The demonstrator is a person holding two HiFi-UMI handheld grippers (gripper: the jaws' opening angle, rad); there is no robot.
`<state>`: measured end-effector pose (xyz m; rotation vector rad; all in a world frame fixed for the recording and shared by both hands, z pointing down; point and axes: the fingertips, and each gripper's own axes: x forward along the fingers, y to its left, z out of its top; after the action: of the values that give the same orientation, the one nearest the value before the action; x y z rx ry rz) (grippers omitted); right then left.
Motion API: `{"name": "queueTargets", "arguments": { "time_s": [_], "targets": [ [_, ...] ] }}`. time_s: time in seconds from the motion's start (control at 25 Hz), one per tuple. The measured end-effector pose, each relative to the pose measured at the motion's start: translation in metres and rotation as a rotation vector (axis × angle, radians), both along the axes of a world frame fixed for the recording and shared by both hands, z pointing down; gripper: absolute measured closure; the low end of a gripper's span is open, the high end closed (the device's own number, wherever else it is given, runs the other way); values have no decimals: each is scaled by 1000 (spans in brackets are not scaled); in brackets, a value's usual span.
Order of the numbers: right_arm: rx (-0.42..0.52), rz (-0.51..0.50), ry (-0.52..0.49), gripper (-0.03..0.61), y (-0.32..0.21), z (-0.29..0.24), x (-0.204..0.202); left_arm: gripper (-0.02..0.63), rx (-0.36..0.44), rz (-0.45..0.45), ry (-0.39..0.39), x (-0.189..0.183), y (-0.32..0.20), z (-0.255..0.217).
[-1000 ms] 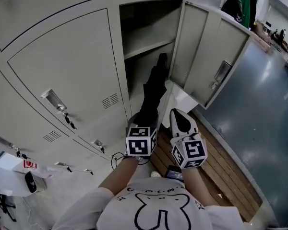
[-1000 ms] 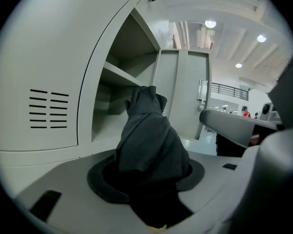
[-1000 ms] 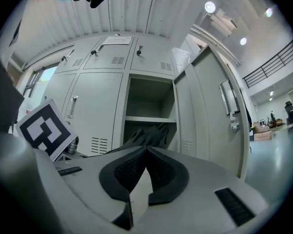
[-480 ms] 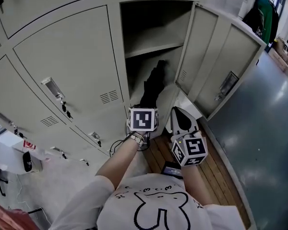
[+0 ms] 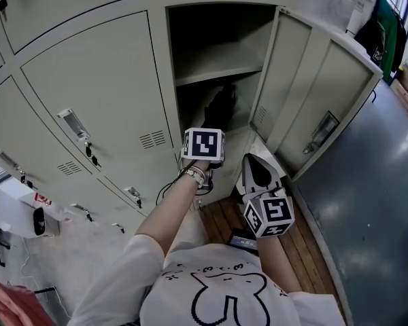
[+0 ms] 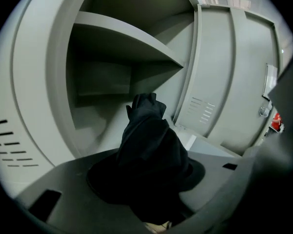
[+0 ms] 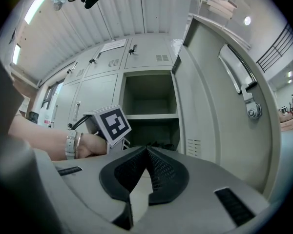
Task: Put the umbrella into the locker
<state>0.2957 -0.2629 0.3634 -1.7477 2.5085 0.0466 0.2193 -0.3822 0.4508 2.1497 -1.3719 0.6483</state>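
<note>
Left gripper pinches the folded black fabric umbrella, its far end inside the open beige metal locker below the inner shelf — slack cloth could slide from the jaws or snag the shelf lip — while the right gripper, pressed together, holds nothing.

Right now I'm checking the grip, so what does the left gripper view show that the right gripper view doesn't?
Only the left gripper view shows the black umbrella clamped in the left gripper, its tip below the shelf. Only the right gripper view shows the right gripper, jaws together and empty, the person's banded wrist and the closed lockers alongside. Both show the open locker and its open door.
</note>
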Motion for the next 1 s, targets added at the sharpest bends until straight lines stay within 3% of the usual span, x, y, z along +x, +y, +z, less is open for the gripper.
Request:
{"name": "queueTargets", "arguments": {
  "time_s": [0.28, 1.0],
  "targets": [
    [-15, -7, -10, 554, -10, 6, 2, 400, 17, -38, -35, 0, -35, -9],
    [-23, 9, -15, 554, -57, 10, 14, 399, -46, -38, -113, 17, -108, 13]
  ]
}}
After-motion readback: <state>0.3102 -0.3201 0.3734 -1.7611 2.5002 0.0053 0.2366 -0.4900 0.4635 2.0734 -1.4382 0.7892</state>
